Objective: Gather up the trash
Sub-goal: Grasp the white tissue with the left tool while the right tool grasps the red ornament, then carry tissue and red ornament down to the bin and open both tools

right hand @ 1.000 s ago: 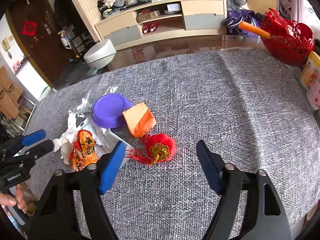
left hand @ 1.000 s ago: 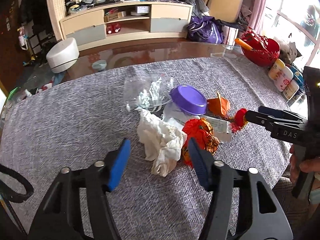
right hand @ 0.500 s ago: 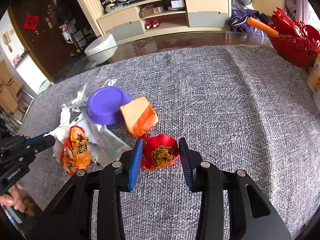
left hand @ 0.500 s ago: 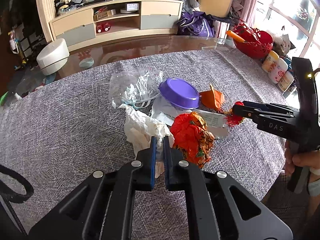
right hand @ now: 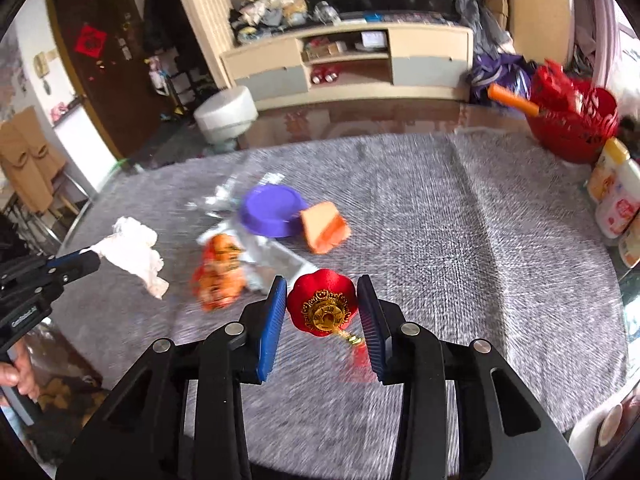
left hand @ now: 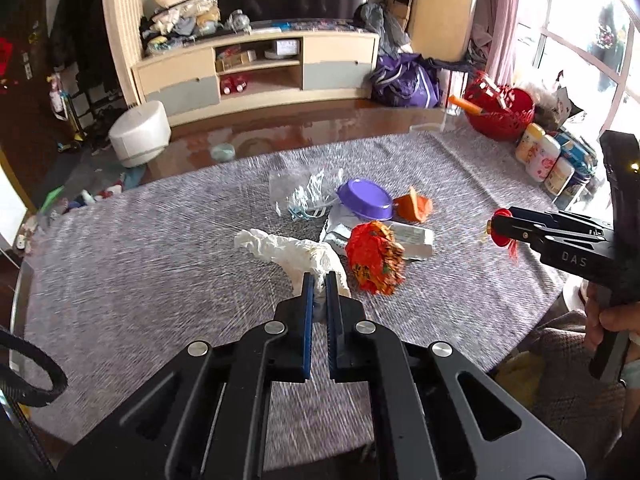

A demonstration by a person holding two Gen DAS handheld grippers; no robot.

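My left gripper [left hand: 318,286] is shut on a crumpled white tissue [left hand: 292,254] and holds it above the grey tablecloth; the tissue also shows in the right wrist view [right hand: 134,248]. My right gripper [right hand: 322,308] is shut on a small red lantern ornament [right hand: 322,304] with a gold cap and red tassel, lifted off the table; it also shows in the left wrist view [left hand: 500,226]. On the table lie a crumpled orange-red wrapper [left hand: 374,258], a purple bowl [left hand: 366,200], an orange paper piece [left hand: 414,208], a silver packet [left hand: 412,240] and a clear plastic bag [left hand: 302,194].
A red basket [left hand: 500,112] and several bottles [left hand: 542,158] stand at the table's right edge. The grey tablecloth [right hand: 460,240] covers a glass table. A TV cabinet [left hand: 260,70] and a white stool [left hand: 140,134] stand beyond it.
Both grippers closed, the left on the tissue and the right on the red lantern ornament. Both have since lifted their items off the table and pulled back.
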